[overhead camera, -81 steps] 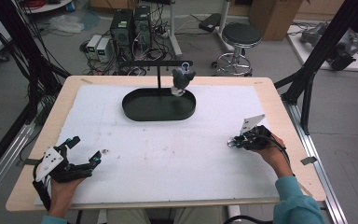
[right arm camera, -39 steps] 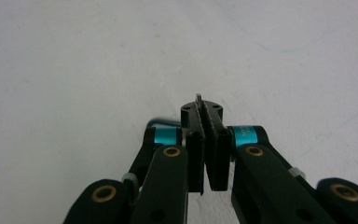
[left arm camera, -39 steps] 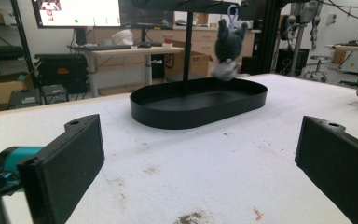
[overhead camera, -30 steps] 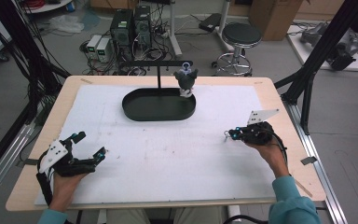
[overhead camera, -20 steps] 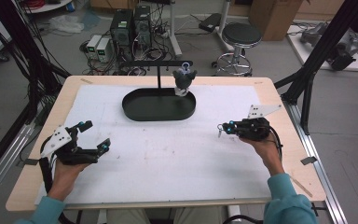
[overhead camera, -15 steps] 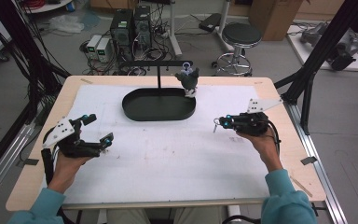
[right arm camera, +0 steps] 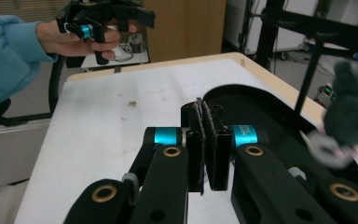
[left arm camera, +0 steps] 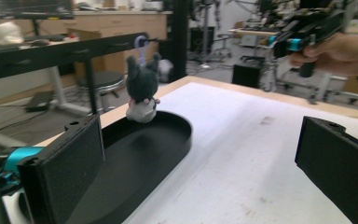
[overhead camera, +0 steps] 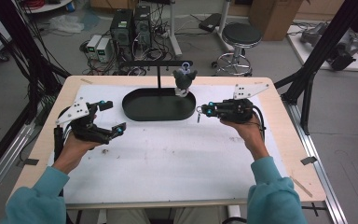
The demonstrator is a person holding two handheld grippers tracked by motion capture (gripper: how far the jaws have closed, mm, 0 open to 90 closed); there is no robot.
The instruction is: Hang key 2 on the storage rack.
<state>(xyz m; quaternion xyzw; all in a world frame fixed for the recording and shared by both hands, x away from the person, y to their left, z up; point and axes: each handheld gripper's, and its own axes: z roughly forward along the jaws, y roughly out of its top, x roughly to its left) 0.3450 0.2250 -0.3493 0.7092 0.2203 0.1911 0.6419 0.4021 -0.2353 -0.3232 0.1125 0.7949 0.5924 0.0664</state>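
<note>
— Where's the plush toy (overhead camera: 185, 80)?

— Hanging by its loop from the black stand's crossbar (overhead camera: 156, 63), over the far right end of the oval black tray (overhead camera: 142, 108) on the counter (overhead camera: 177, 154).

— Which of the 2 hands is nearer?

— The right gripper (overhead camera: 199, 112), I'd say. It sits just beside the tray's right end, tips pointing left, with the toy up and beyond them. Its fingers (right arm camera: 196, 135) are pressed together on nothing.

— And the left?

— The left gripper (overhead camera: 113, 116) hovers off the tray's left end, fingers (left arm camera: 70, 168) wide apart, aimed across the tray's long side-to-side axis toward the toy, farther off.
</note>
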